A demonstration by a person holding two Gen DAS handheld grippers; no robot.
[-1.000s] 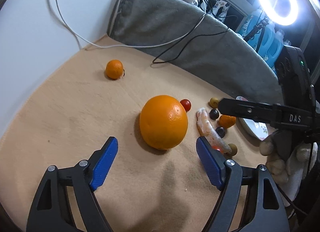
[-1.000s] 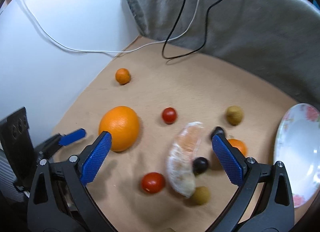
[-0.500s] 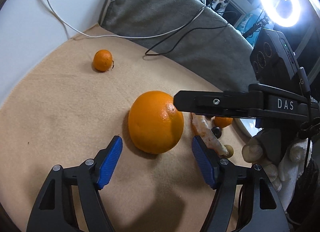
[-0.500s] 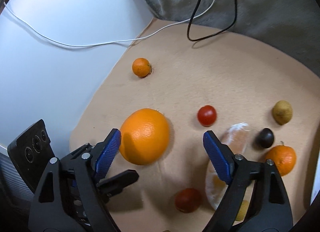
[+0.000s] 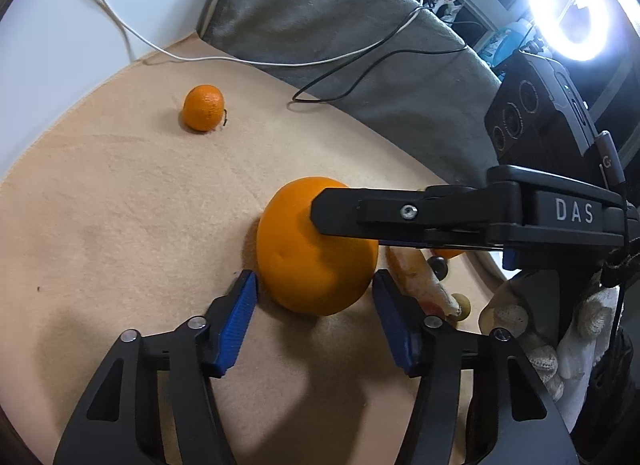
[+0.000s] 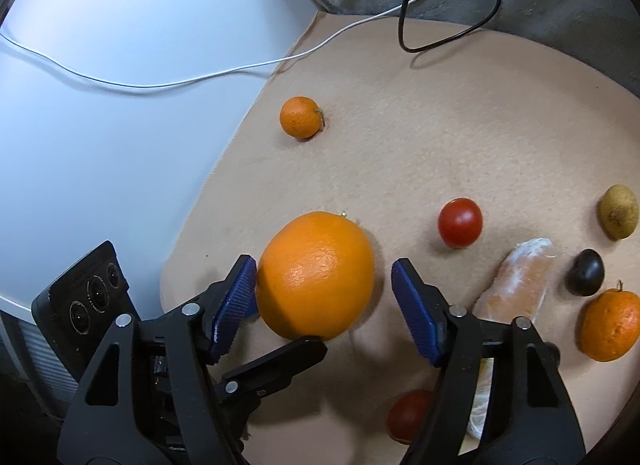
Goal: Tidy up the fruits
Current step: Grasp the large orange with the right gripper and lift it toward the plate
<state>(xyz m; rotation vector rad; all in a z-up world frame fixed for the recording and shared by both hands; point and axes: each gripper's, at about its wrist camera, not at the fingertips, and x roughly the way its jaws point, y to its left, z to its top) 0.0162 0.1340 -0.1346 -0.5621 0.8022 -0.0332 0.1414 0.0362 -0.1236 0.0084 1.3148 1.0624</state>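
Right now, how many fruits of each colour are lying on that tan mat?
Orange: 3 (big orange, small ones)
Red: 2
Olive-yellow: 1
Dark purple: 1
Pale peeled segment: 1
Total: 8

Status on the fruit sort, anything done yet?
Nothing sorted: every fruit in view lies on the mat. In hand: both claws, left and right, have been closing around the big orange; neither grips yet. Left: small orange, tomato, the rest.

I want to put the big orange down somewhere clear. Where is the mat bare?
Bare mat lies between the small orange, the black cable and the tomato. Crowded: the peeled segment, dark fruit and another small orange.
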